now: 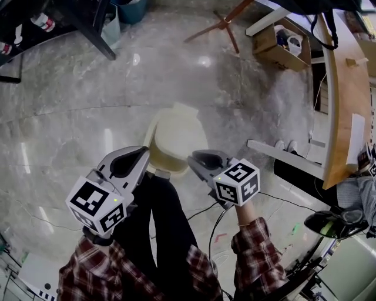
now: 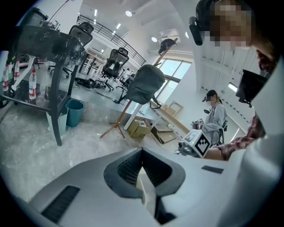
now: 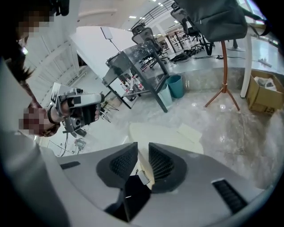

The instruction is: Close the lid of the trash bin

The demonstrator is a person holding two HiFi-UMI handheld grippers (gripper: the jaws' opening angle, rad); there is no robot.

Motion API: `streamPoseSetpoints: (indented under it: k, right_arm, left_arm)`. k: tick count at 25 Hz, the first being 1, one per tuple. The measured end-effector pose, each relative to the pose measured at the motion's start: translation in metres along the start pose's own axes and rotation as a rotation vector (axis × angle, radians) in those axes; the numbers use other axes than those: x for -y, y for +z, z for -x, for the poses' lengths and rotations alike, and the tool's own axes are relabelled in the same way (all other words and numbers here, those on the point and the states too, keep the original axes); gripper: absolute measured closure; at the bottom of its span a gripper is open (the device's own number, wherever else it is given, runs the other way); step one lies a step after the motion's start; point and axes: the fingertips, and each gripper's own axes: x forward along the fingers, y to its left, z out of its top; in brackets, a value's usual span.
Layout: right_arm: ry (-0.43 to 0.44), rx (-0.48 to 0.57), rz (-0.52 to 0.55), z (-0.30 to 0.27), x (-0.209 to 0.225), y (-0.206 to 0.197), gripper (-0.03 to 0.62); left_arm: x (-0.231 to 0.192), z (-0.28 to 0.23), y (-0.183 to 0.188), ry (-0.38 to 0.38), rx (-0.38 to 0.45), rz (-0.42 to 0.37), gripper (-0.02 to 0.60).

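Observation:
A cream trash bin [image 1: 176,135] stands on the marble floor just ahead of my legs, its pale lid [image 3: 165,133] lying flat across the top. My left gripper [image 1: 143,154] touches the bin's left near edge. In the left gripper view the left gripper [image 2: 143,170] is shut on a thin cream edge of the lid [image 2: 147,191]. My right gripper [image 1: 194,159] sits at the bin's right near edge. In the right gripper view the right gripper [image 3: 143,159] has its jaws pinched on the same thin cream edge. The bin's body is mostly hidden below the lid.
A cardboard box [image 1: 281,46] and a wooden tripod stand [image 1: 220,24] stand at the back right, and a wooden desk [image 1: 346,100] runs along the right. A black table leg [image 1: 94,29] and a teal bin [image 1: 132,9] are at the back left. Cables [image 1: 211,223] trail by my feet.

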Motion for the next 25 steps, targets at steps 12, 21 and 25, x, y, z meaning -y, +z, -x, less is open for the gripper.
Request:
streamPoseSetpoints:
  k: [12, 21, 25]
  right_arm:
    - [0.008, -0.154, 0.019, -0.094, -0.01, -0.13, 0.51]
    - [-0.093, -0.268, 0.101, -0.145, 0.007, -0.172, 0.51]
    - [-0.165, -0.293, 0.104, -0.157, 0.015, -0.182, 0.513]
  left_arm:
    - [-0.019, -0.007, -0.117, -0.031, -0.154, 0.059, 0.571]
    - [-0.042, -0.002, -0.143, -0.008, -0.152, 0.09, 0.571]
    - [-0.044, 0.001, -0.14, 0.001, -0.138, 0.093, 0.571]
